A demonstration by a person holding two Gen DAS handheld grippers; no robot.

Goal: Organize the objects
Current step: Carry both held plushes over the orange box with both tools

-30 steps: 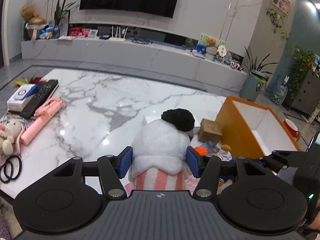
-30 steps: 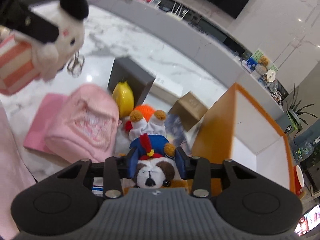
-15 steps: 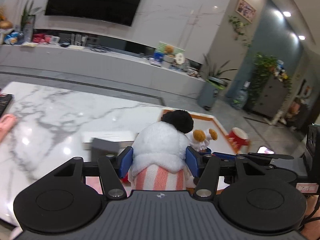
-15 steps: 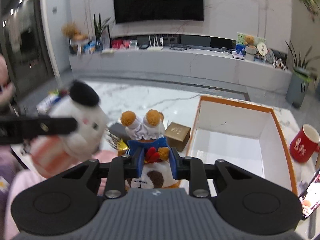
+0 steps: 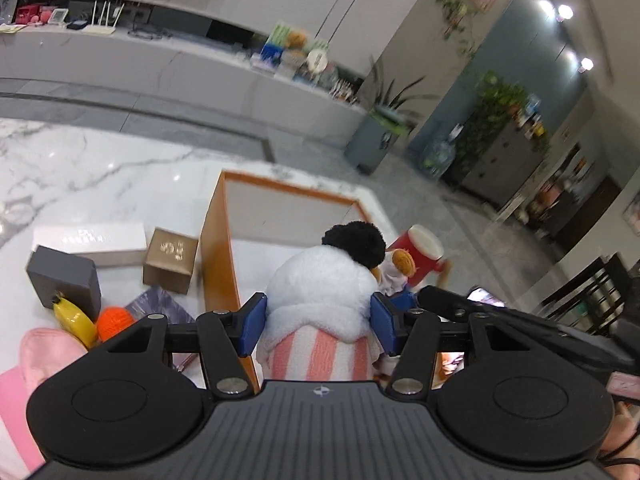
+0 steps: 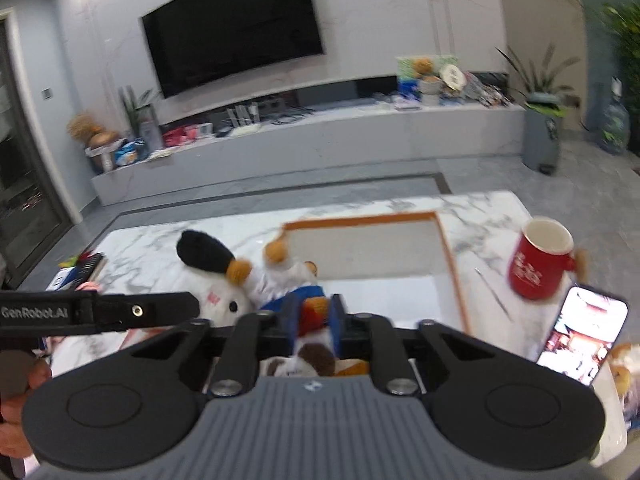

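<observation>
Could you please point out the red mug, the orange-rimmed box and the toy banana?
red mug (image 6: 534, 268), right wrist view, on its red side.
orange-rimmed box (image 5: 218, 256), left wrist view, on its orange left wall.
toy banana (image 5: 74, 320), left wrist view, mid-body.

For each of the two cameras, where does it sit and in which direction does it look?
Left wrist: sits on the left gripper, faces over the white plush toy it clamps toward the orange box; the right gripper's side shows at right.
Right wrist: sits on the right gripper, faces over the dog plush it clamps toward the television; the person's left hand shows.
Shared: both toys, box, red mug.
</observation>
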